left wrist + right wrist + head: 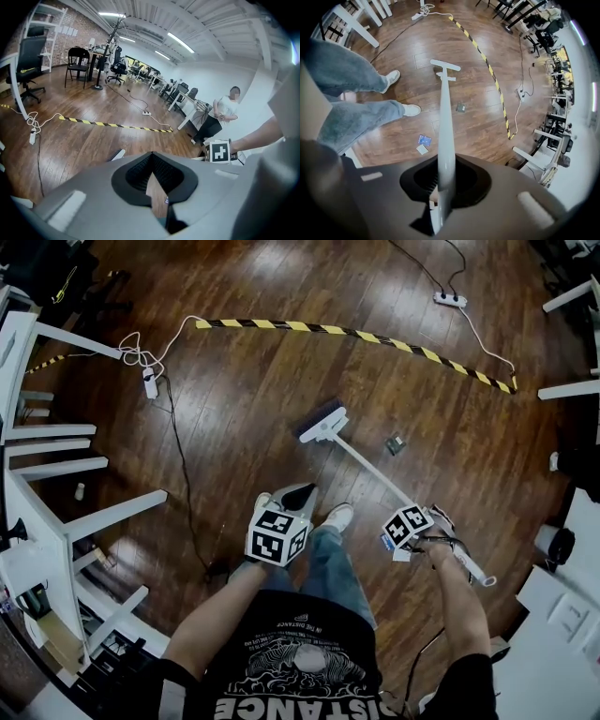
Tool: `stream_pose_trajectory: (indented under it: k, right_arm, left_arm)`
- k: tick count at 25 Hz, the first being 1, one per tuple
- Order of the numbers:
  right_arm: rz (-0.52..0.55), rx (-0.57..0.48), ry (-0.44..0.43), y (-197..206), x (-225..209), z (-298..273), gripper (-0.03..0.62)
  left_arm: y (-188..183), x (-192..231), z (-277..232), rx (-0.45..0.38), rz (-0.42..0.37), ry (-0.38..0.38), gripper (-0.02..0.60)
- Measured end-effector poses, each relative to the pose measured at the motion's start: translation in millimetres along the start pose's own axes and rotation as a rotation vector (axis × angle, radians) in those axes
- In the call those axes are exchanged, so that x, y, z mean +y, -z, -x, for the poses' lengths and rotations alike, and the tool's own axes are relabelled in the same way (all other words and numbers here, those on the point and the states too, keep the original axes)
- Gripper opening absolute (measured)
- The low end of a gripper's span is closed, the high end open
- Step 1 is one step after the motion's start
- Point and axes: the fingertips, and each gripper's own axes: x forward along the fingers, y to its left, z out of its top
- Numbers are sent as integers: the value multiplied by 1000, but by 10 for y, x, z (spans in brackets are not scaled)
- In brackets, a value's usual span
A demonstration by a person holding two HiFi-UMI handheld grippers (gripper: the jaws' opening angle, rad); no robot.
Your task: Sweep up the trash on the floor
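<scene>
A white long-handled broom [367, 461] slants across the wood floor, its brush head [322, 420] resting ahead of my feet. My right gripper [429, 521] is shut on the broom handle [445, 136], which runs up to the brush head [445, 66]. To the right of the brush lies a small dark scrap [395, 443], also seen as the dark scrap [460, 108]. A blue scrap [424, 139] and a white scrap [422, 149] lie closer, near my shoe. My left gripper [298, 491] hangs over my left leg, shut and holding nothing; the left gripper [152, 161] has its fingertips meeting.
Yellow-black tape [356, 335] crosses the floor beyond the broom. A power strip [450, 299] and a cable with an adapter [149, 382] lie on the floor. White table legs [56, 465] stand at left, white furniture [567, 390] at right. A person [219, 117] stands far off.
</scene>
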Motion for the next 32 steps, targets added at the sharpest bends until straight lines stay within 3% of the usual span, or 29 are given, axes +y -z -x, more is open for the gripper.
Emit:
stream_pose_trajectory:
  k: [6,14,19,32]
  right_arm:
    - [-8,-63,-23,-188,-10,-70,41]
    - [81,-43,-16,-384,-108,-429,41]
    - [118,-22,5,-252,-258,-643,41]
    - [81,32,36,412,-631,-982,40]
  left_arm:
    - [50,-234,-187,12,-9,14,5]
    - [9,-462,-526,20,-37,0,5]
    - [-7,-574,-668,22,-36,-6,5]
    - [-10,-890,-931,73,-92,34,5]
